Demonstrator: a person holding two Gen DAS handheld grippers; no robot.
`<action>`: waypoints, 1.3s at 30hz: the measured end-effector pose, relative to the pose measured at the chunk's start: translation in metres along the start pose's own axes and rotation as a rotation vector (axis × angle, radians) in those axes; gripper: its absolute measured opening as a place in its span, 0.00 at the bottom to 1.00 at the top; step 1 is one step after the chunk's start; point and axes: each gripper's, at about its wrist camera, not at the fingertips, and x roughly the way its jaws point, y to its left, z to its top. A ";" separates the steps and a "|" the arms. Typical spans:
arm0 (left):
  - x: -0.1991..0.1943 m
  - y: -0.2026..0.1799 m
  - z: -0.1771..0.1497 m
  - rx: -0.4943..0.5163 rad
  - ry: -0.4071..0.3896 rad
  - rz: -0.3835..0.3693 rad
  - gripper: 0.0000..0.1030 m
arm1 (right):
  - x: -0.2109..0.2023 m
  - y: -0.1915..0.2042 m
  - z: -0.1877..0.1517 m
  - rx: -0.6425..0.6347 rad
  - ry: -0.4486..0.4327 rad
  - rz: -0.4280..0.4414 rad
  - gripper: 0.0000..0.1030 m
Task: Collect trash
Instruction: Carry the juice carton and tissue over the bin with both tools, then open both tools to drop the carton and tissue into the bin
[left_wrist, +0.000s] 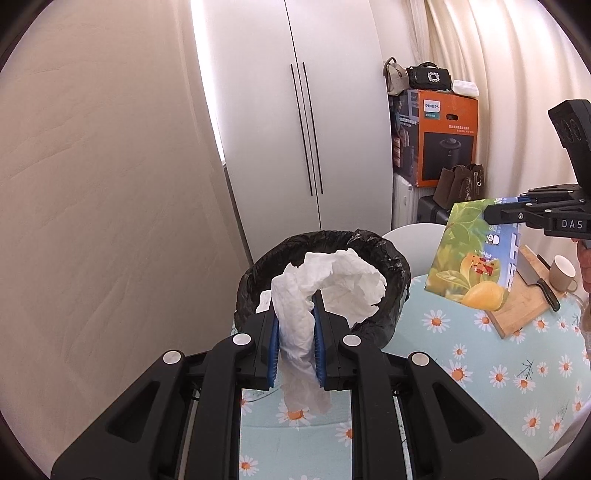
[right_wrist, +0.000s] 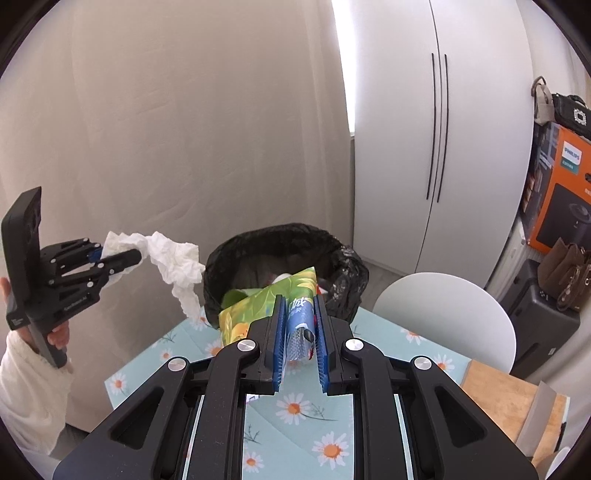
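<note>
My left gripper (left_wrist: 296, 306) is shut on a crumpled white tissue (left_wrist: 332, 284) and holds it above the table, just in front of the bin (left_wrist: 391, 258), which is lined with a black bag. My right gripper (right_wrist: 298, 306) is shut on a green and blue drink carton (right_wrist: 266, 299) printed with fruit, held in the air before the bin (right_wrist: 332, 243). The carton (left_wrist: 469, 258) hangs to the right of the bin in the left wrist view. The tissue (right_wrist: 173, 258) hangs to the left of the bin in the right wrist view.
The table has a light blue daisy cloth (left_wrist: 480, 369). A wooden cutting board (left_wrist: 524, 302) with a knife (left_wrist: 543, 280) and a beige mug (left_wrist: 563, 275) lie at the right. A white chair (right_wrist: 443, 314) stands behind the table. Boxes and bags (left_wrist: 436, 136) are stacked beside the white wardrobe (left_wrist: 295, 110).
</note>
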 end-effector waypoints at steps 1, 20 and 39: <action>0.004 0.001 0.003 -0.002 -0.004 -0.011 0.16 | 0.002 0.000 0.003 0.001 0.001 -0.002 0.13; 0.116 0.020 0.024 0.050 0.065 -0.181 0.16 | 0.079 0.006 0.038 0.020 0.036 -0.066 0.14; 0.200 0.024 -0.015 0.005 0.144 -0.329 0.18 | 0.176 0.000 0.012 0.076 0.230 -0.014 0.16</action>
